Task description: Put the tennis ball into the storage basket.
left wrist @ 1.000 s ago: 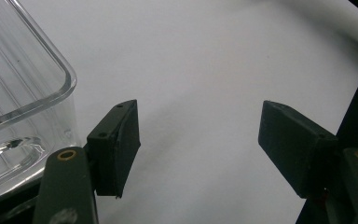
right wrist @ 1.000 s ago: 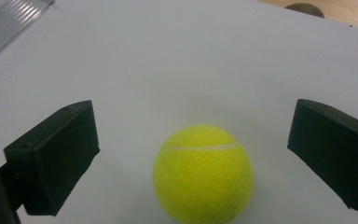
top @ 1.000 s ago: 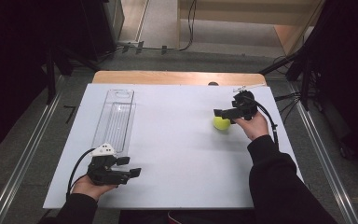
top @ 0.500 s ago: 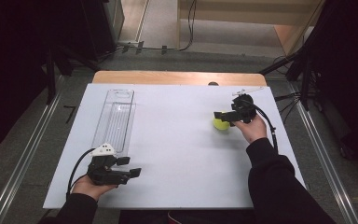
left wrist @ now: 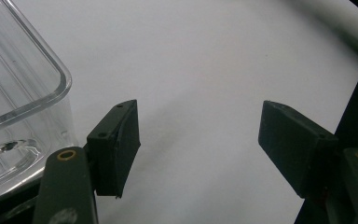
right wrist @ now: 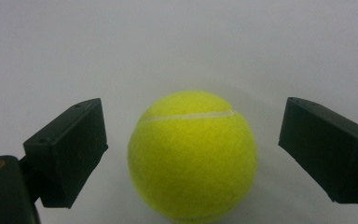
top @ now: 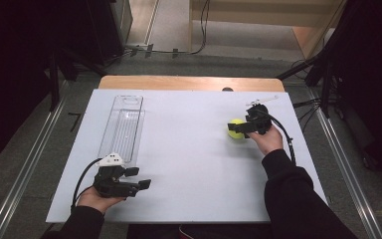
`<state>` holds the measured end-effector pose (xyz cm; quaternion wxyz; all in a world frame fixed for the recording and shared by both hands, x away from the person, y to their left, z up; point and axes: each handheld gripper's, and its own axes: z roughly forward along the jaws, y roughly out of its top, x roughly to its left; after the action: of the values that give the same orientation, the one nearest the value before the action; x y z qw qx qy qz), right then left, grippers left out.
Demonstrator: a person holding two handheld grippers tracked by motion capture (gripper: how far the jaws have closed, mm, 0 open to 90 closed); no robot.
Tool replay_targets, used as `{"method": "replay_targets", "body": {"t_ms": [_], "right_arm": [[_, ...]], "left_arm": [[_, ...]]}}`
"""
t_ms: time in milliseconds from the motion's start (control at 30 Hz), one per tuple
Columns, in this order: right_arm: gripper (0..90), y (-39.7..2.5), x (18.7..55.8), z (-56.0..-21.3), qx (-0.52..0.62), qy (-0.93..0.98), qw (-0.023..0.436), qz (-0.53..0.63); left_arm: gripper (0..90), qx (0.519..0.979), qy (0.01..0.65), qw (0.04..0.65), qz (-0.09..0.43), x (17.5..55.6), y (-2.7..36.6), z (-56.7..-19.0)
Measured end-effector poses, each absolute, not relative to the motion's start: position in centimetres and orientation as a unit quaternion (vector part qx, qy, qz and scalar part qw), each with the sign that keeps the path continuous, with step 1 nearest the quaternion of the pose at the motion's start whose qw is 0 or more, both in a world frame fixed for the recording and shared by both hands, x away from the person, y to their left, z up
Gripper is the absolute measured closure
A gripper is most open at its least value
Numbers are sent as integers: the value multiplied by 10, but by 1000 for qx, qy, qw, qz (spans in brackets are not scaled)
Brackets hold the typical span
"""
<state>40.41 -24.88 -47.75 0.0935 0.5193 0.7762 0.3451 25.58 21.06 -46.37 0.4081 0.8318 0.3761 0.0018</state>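
A yellow-green tennis ball rests on the white board at the right. My right gripper is open, with one jaw on each side of the ball and a gap on both sides. A long clear plastic tray lies empty at the left; its near corner shows in the left gripper view. My left gripper is open just in front of that tray's near end, low over the board, with nothing between its jaws.
The white board covers most of the table; a wooden strip shows along its far edge. A small dark object and a thin white piece lie near the back right.
My right gripper has come down and nearer, so that its jaws now stand around the ball. The ball, tray and left gripper have stayed put.
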Motion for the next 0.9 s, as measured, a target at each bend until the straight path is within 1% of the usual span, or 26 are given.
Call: {"method": "replay_targets", "body": {"t_ms": [467,533,667,733,900], "right_arm": [[59,-245,405,-490,525,782,78,327],[59,-244,405,-492,521,786,78,323],[59,-238,404,-497,513,802,92,292],[59,-236,405,-500,519,801,81,287],[59,-234,405,-505,516,806,77,278]], "left_arm": [[299,834,374,405,0,256,210,-464],[299,835,373,405,0,256,210,-464],[299,834,374,406,1,256,210,-464],[299,834,374,405,1,256,210,-464],[299,835,373,405,0,256,210,-464]]}}
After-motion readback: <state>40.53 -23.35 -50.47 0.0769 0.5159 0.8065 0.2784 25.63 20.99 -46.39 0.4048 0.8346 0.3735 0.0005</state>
